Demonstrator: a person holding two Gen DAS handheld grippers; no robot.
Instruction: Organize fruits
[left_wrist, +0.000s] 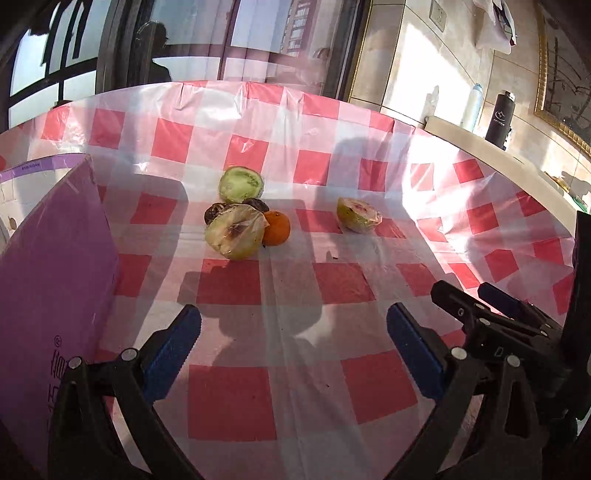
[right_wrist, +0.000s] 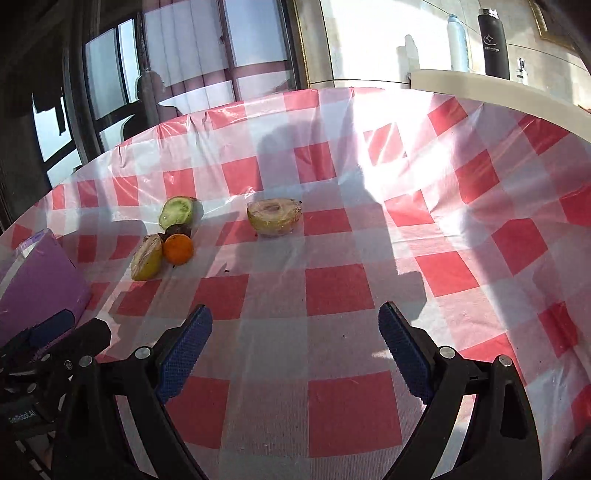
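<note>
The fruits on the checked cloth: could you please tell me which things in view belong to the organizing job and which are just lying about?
Job:
green fruit half
wrapped fruit half
orange
dark fruits
lone wrapped half
purple box

Lying about:
black flask
white bottle

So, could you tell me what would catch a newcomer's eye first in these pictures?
Probably the red and white checked tablecloth that fills both views, bright with sun glare on its far right. Next, the small huddle of fruit near the middle: a bright orange pressed against a plastic-wrapped cut half, with another wrapped half lying apart to the right. A purple box stands at the left, and both grippers, left and right, hover open over the cloth.
</note>
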